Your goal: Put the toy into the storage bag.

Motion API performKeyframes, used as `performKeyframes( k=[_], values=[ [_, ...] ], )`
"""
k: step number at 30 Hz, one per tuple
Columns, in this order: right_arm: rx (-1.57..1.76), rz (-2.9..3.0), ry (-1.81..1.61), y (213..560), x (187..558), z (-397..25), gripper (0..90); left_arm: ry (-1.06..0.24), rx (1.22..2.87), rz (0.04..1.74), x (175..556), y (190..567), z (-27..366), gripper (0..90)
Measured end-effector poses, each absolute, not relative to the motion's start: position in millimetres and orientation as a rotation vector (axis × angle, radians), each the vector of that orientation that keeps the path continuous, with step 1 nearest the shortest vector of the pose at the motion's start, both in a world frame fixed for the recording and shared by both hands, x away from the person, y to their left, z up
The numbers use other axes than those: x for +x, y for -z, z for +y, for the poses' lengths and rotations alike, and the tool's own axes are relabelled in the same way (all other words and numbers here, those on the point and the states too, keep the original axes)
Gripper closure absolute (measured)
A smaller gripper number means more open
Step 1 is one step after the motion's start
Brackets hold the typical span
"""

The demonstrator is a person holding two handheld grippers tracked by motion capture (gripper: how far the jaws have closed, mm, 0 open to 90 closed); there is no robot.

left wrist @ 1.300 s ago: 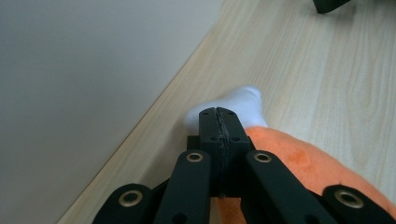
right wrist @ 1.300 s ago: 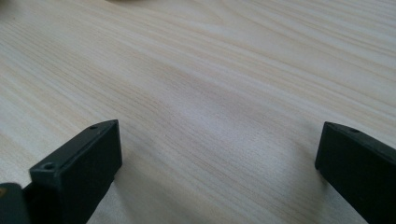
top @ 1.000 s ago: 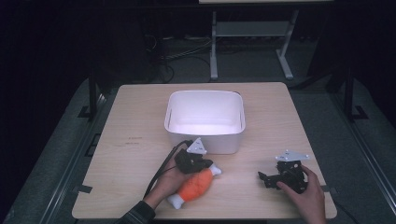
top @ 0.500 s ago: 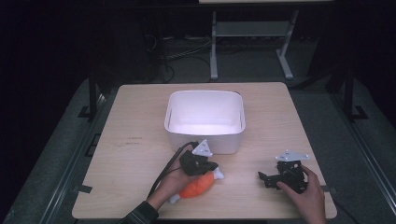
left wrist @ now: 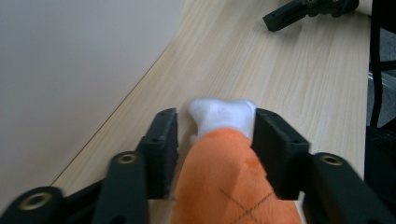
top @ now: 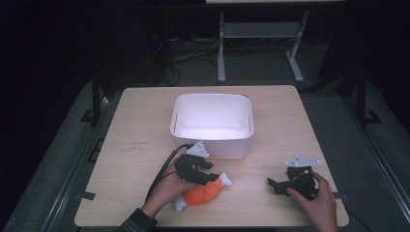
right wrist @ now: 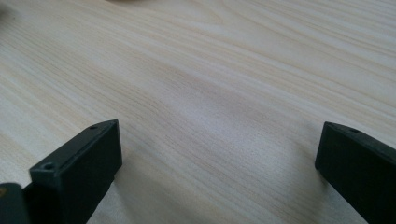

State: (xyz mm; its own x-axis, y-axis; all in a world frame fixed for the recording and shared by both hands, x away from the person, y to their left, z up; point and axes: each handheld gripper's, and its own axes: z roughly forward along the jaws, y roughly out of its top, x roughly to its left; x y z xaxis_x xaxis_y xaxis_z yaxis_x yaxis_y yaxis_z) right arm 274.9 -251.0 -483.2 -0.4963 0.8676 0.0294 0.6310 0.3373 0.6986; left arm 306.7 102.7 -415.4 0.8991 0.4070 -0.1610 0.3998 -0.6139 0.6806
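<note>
**Desk:** How far along are you?

**Me:** Early, I'd judge. The orange soft toy (top: 203, 192) lies on the table (top: 145, 145), just in front of the white tub (top: 212, 125) and a little to its left. The tub looks empty from the high view, so if the toy is meant to go in there, the lift and the drop are both left to do. I'm only now getting hold of it.

**Desk:** What's your left gripper doing?

**Me:** The left gripper (left wrist: 215, 133) straddles the toy near its white end. The jaws are part open, one on each side of the orange body. The far one touches the fabric; the near one seems to have a sliver of gap, so I wouldn't call it clamped. The toy rests on the wood, not lifted.

**Desk:** And the right?

**Me:** The right gripper (top: 276, 183) sits low over bare table at the right, well apart from the toy and the tub. Its jaws are spread wide with nothing between them but wood grain.
</note>
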Motion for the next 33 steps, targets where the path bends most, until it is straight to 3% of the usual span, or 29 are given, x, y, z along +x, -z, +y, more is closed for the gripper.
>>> performKeyframes(
  k=[8,10,33],
  values=[
    [1.328,2.259,-0.943,483,275,-251,0.0,-0.008,2.324,0.598,301,415,111,16.3],
    [1.328,2.259,-0.943,483,275,-251,0.0,-0.006,2.328,0.595,297,414,112,13.5],
    [1.328,2.259,-0.943,483,275,-251,0.0,-0.019,2.392,0.586,281,430,117,12.8]
  ],
)
